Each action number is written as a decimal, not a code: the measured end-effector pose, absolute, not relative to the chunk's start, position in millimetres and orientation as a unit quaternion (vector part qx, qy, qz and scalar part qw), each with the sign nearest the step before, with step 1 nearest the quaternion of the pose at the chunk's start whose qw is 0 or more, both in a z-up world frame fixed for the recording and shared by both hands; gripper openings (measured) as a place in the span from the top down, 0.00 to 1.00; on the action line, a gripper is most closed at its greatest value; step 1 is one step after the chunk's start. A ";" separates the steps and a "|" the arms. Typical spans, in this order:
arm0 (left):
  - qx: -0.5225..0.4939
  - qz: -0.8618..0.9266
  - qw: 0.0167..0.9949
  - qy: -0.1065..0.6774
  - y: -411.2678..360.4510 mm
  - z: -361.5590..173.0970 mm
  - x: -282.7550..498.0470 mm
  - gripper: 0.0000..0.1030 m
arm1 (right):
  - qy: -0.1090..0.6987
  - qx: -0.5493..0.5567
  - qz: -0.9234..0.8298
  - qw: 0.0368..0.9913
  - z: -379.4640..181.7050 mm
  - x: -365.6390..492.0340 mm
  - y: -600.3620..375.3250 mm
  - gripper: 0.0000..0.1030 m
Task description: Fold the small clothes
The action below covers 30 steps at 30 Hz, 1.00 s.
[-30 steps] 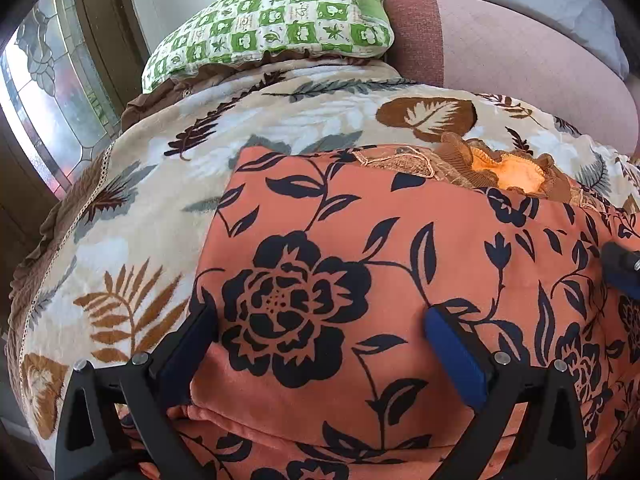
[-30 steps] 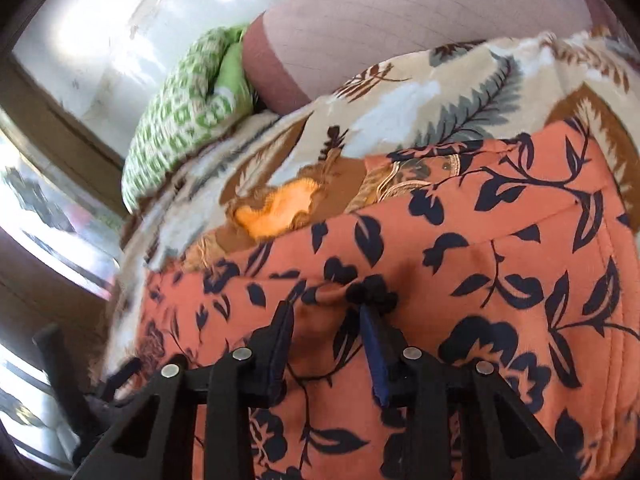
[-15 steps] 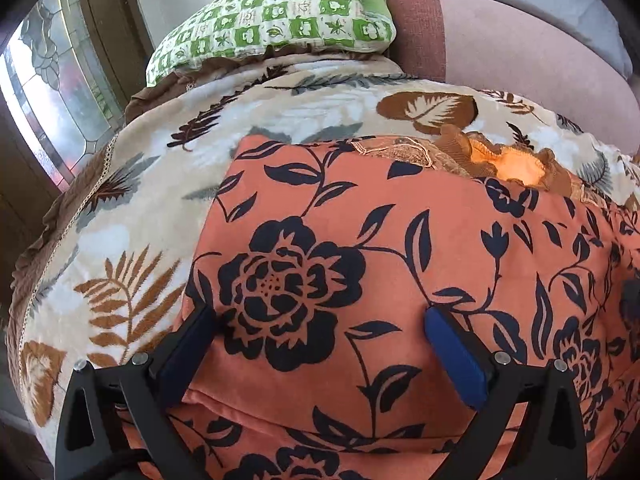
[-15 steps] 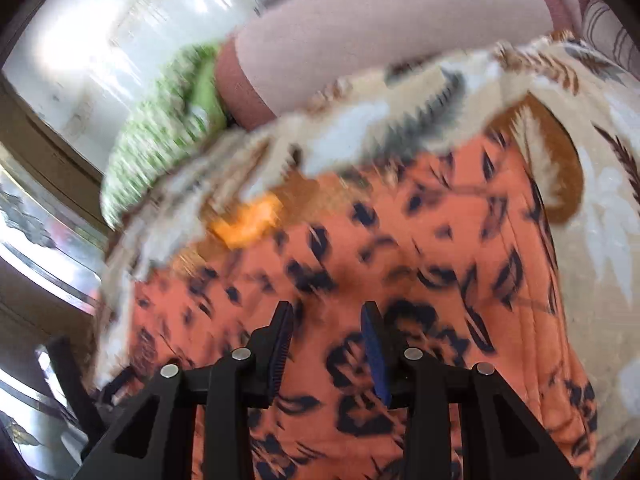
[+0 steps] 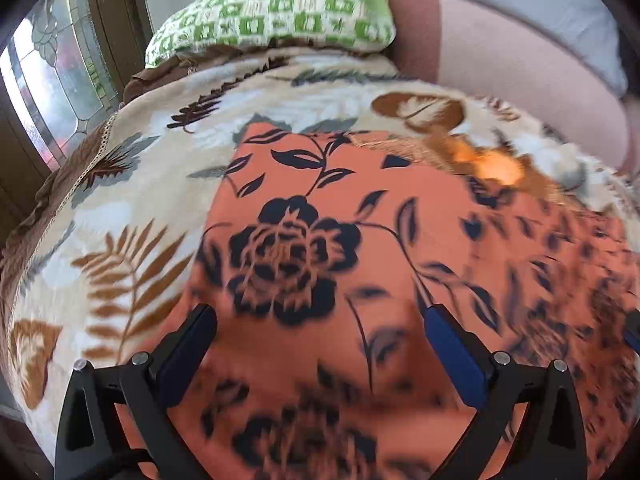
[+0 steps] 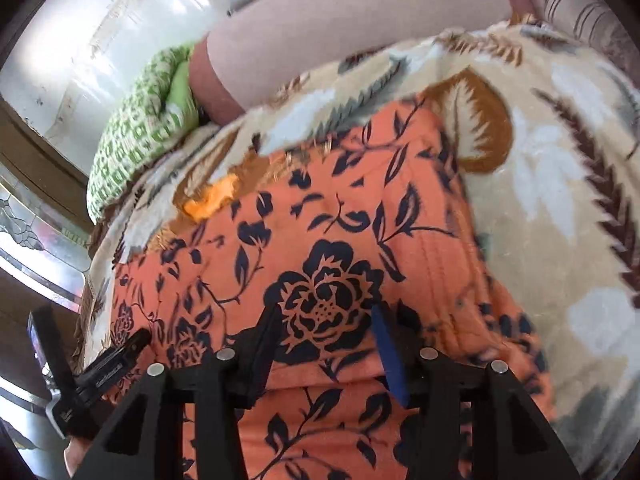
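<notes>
Both claws off the garment, fold laid flat on the blanket

Left claw (image 5: 320, 344) spread wide, right claw (image 6: 328, 332) just been opening, nothing pinched; I hover both over the orange garment (image 5: 340, 208) on the blanket (image 5: 132, 184) so the fold settles

1. My left gripper (image 5: 320, 320) has black triangular finger frames, blue pads and silver screws.
2. My right gripper (image 6: 328, 328) matches: black frames, silver screws, one blue pad (image 6: 390, 356) showing.
</notes>
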<state>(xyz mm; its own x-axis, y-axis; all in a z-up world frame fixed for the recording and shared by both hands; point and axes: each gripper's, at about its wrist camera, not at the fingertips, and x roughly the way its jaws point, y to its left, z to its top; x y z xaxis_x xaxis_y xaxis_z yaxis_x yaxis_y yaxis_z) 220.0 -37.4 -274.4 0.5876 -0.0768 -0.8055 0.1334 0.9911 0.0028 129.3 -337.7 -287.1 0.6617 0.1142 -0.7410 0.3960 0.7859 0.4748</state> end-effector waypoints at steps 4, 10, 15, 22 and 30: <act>0.026 -0.059 0.896 0.439 -13.3 -264.0 181.6 0.00 | 0.407 0.320 -0.081 0.852 -287.3 108.7 -335.1 0.50; 0.062 -0.078 0.891 0.443 25.2 -279.8 115.4 0.00 | 0.390 0.377 -0.068 0.837 -288.2 73.3 -348.5 0.50; 0.091 -0.099 0.911 0.390 39.0 -260.1 70.2 0.00 | 0.322 0.398 -0.075 0.856 -263.8 -0.6 -352.4 0.50; 0.060 -0.080 0.885 0.455 58.9 -293.2 72.1 0.00 | 0.358 0.372 -0.096 0.851 -256.9 -42.3 -335.6 0.50; 0.080 -0.092 0.870 0.477 58.3 -288.9 69.5 0.00 | 0.461 0.370 -0.073 0.804 -307.3 -53.2 -308.0 0.49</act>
